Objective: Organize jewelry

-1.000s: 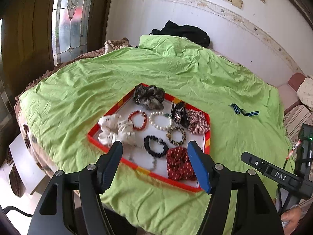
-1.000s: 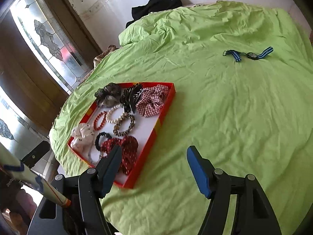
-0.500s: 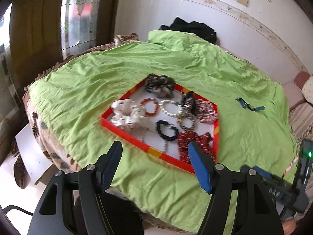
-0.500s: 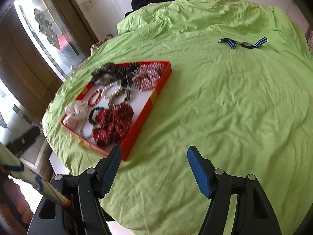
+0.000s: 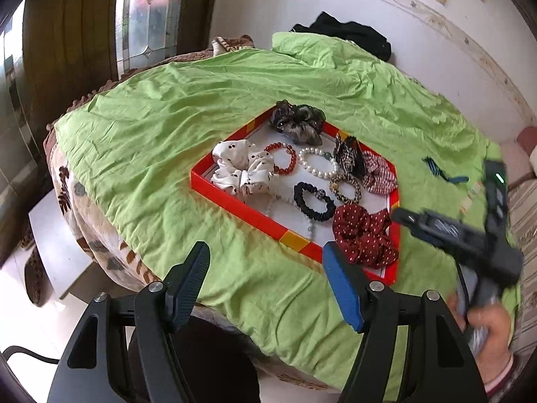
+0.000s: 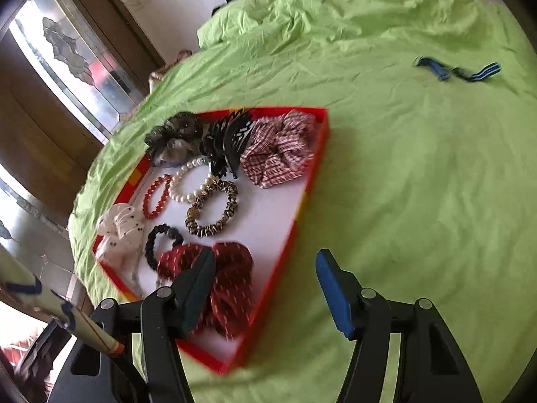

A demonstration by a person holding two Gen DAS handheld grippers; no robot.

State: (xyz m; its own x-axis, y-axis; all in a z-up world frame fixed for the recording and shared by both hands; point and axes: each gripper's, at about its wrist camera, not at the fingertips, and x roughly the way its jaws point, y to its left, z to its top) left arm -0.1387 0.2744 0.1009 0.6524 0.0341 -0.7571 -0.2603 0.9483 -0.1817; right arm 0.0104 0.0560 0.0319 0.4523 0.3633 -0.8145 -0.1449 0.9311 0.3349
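A red-rimmed tray [image 5: 235,203] [image 6: 310,181] with a white floor lies on the green bedspread. It holds several scrunchies and bead bracelets: a dark red dotted scrunchie [image 5: 364,235] [image 6: 231,278], a white pearl bracelet [image 5: 317,163] [image 6: 188,181], a black scrunchie [image 5: 313,201]. A blue striped watch strap [image 5: 443,171] [image 6: 459,70] lies on the bedspread right of the tray. My left gripper [image 5: 268,268] is open and empty, above the bed's near edge. My right gripper [image 6: 265,278] is open and empty, over the tray's near right corner.
The green bedspread [image 5: 167,117] [image 6: 419,201] covers a round bed. A black garment [image 5: 349,33] lies by the far wall. A stained-glass door [image 5: 147,10] stands at left. The right gripper's body and the hand holding it [image 5: 470,245] show at right.
The left gripper has pulled back and left, so the tray looks farther off. The right gripper has moved forward and down toward the tray's right corner. Both jaws stayed open.
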